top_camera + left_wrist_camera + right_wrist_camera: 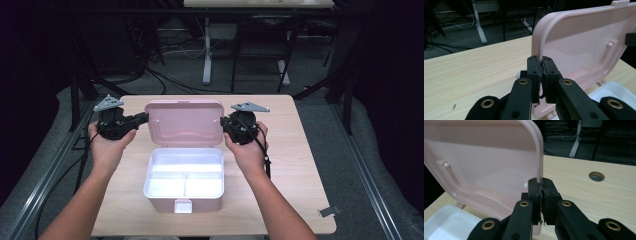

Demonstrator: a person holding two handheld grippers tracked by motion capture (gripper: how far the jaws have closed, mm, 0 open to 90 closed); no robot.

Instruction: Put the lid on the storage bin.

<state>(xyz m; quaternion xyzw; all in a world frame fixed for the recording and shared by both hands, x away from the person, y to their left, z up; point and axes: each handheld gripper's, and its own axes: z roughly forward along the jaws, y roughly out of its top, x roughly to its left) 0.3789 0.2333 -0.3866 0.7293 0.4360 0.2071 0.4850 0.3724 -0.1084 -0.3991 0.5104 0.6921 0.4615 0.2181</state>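
Lid [184, 122] of the pink box [183, 186] stands upright at frame centre; left gripper [146, 117] and right gripper [223, 122] each clamp 1 side edge, probably steadying it evenly over the empty white tray [184, 167].

The pink box [183, 184] sits open at the table's centre, its white inside divided into compartments. Its lid [184, 123] stands upright at 12 o'clock.
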